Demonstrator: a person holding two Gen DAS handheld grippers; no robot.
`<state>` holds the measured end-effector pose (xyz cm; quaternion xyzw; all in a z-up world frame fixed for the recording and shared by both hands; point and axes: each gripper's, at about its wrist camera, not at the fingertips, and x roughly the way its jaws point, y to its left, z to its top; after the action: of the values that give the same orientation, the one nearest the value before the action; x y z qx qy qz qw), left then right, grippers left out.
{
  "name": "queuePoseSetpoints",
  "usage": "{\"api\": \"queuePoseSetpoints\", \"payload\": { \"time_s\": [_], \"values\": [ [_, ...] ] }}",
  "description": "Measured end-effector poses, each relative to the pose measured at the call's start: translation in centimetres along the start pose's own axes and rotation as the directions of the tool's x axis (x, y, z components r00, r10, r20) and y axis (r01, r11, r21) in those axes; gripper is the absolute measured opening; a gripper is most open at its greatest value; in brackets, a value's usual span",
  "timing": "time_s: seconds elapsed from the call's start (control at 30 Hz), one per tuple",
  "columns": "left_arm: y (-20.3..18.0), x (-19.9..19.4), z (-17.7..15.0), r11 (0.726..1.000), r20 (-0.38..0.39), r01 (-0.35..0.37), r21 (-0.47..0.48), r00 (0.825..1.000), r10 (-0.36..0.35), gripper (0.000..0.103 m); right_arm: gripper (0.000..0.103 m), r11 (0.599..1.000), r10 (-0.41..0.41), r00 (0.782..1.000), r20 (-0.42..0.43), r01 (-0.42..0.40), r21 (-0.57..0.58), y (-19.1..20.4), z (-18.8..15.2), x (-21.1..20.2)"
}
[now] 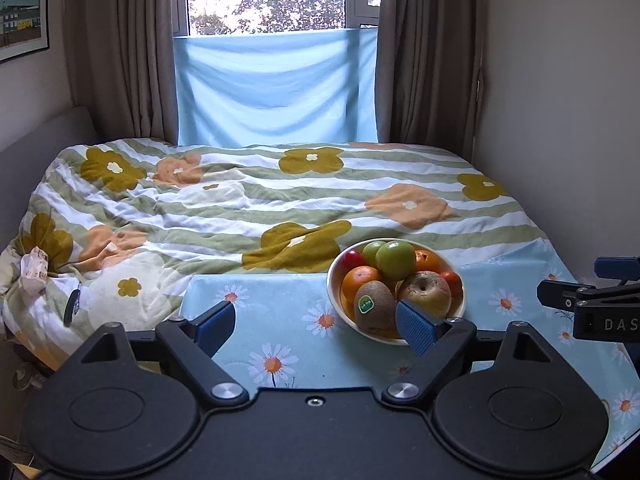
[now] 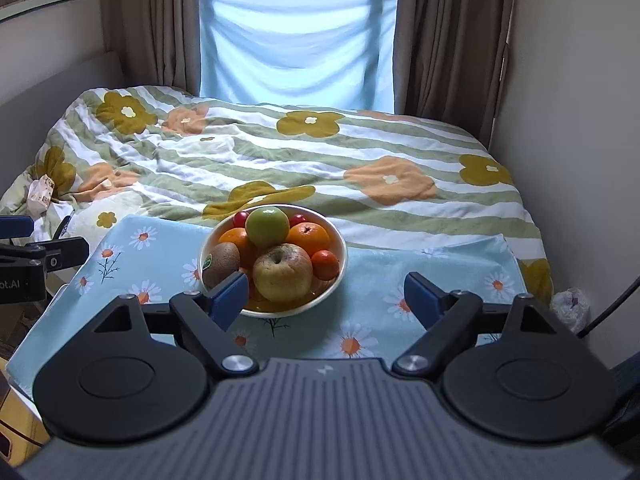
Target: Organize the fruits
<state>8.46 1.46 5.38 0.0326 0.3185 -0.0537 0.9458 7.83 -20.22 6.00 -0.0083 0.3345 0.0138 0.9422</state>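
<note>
My left tongs (image 1: 316, 326) are spread wide with nothing between them, hovering low over the daisy-print blue cloth (image 1: 280, 320); their right pad (image 1: 416, 330) sits in front of the near rim of the white bowl (image 1: 334, 276), though I cannot tell whether it touches. My right tongs (image 2: 330, 300) are spread just as wide and empty, with their left pad (image 2: 230, 294) in front of the bowl's near-left rim. The bowl rests on the cloth at the foot of the bed, piled with fruit: a kiwi (image 2: 221, 262) with a green sticker at the front left, a blotchy yellow-brown apple (image 2: 282, 272) at the front, a green apple (image 2: 267, 226) on top of the heap, an orange (image 2: 308, 238) to the right behind it, another orange (image 2: 236, 238) to the left, a small tangerine (image 2: 325, 264) at the right edge, and red cherry tomatoes (image 2: 240, 218) at the back. In the left wrist view a second green fruit (image 1: 372, 252) peeks out behind the green apple. Beyond the cloth lies the striped flowered duvet (image 1: 248, 196), with brown curtains (image 1: 120, 48) and a pale blue sheet (image 1: 276, 92) hung across the window. From each camera I see the other tongs at the frame's edge.
</note>
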Motion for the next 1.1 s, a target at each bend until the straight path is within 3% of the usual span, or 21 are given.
{"api": "queuePoseSetpoints", "payload": {
  "time_s": [0.23, 0.57, 1.1],
  "values": [
    [-1.9, -2.9, -2.1, 0.999, 0.007, -0.038, -0.020, 0.999, 0.038, 0.103, 0.103, 0.999, -0.030, 0.999, -0.026, 0.031, 0.010, -1.5, -2.2, -3.3],
    [-3.5, -5.4, -5.2, 0.998, 0.006, -0.060, -0.024, 0.998, 0.060, 0.103, 0.103, 0.997, -0.063, 0.997, -0.049, 0.065, 0.048, -2.6, -5.4, -5.6],
    [-4.4, -6.5, -5.9, 0.998, 0.020, -0.058, -0.016, 0.998, 0.059, 0.103, 0.103, 0.993, -0.085, 0.995, -0.048, 0.089, 0.076, -3.1, -6.4, -7.3]
  ]
}}
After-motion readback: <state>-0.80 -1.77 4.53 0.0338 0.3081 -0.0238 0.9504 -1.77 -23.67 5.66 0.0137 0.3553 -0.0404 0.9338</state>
